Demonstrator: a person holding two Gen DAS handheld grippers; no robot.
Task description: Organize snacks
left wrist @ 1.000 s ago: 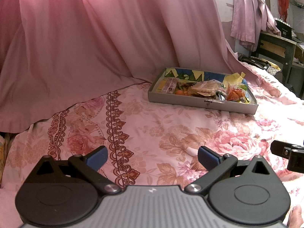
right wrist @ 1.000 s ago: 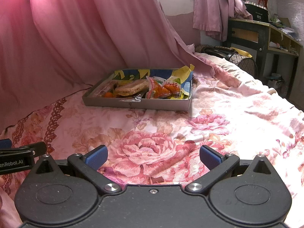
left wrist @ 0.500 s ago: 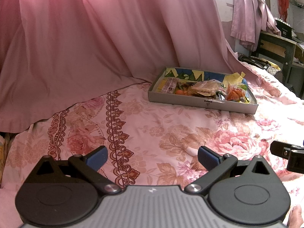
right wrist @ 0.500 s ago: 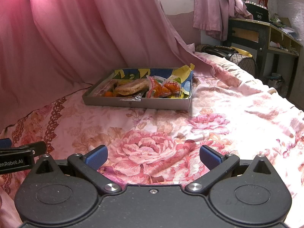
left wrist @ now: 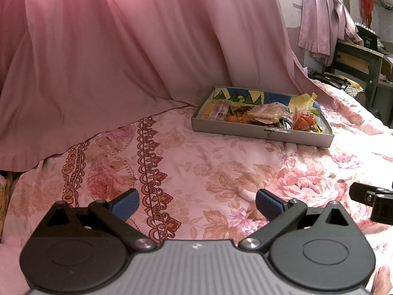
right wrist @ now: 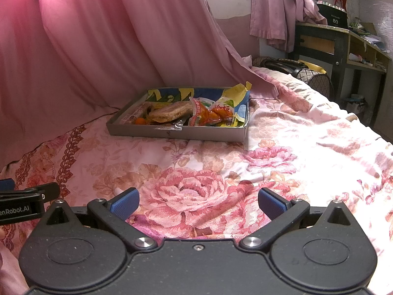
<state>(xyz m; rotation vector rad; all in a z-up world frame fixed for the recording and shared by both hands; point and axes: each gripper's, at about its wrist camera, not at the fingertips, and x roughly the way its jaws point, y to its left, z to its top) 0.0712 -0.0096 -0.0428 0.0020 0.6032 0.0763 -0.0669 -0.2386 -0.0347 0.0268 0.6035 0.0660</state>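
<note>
Snacks (right wrist: 196, 115) — in tray (right wrist: 176, 132)

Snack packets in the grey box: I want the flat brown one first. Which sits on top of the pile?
The clear-wrapped brown biscuit packet, lying flat across the middle of the grey box; the orange-red packet sits to its right, the pink-labelled packet at the left end.

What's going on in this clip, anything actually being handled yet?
Not yet. A person holds two sets of tongs low over a floral bedspread, and both the left tongs and the right tongs are open and empty. The snacks sit piled in a shallow grey box farther up the bed: a pack of brown biscuits, an orange-red packet and other wrappers. Neither tool is near the box, so the sorting looks either not started or just finished.
</note>
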